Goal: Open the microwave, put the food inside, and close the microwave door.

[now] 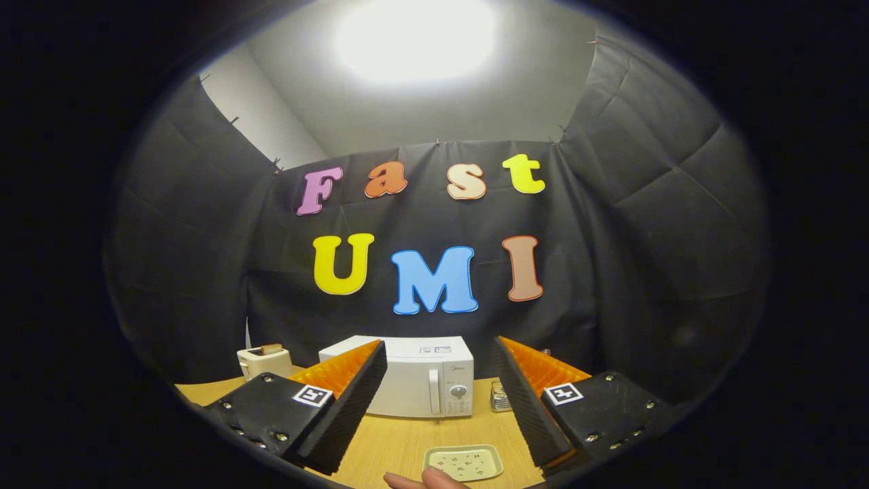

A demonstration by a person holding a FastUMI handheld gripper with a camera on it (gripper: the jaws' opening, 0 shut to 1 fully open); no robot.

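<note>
The gripper hangs above a wooden desk, jaws wide and empty. A closed white microwave stands beyond them, a small dish lies near, touched by a fingertip.

We see bare table between our hand-held gripper's spread fingers up to the microwave; a tray and fingertip sit nearer.

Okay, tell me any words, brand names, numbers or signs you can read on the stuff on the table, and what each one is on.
None can be read.
Microwave: small logo above the dial and a sticker on top, both too blurred.
Fingers: a black-and-white square marker on each, a pattern, no text.
Small plate: dark specks, no letters.
Toaster: no visible print.
The gripper is open, holding nothing.
</note>
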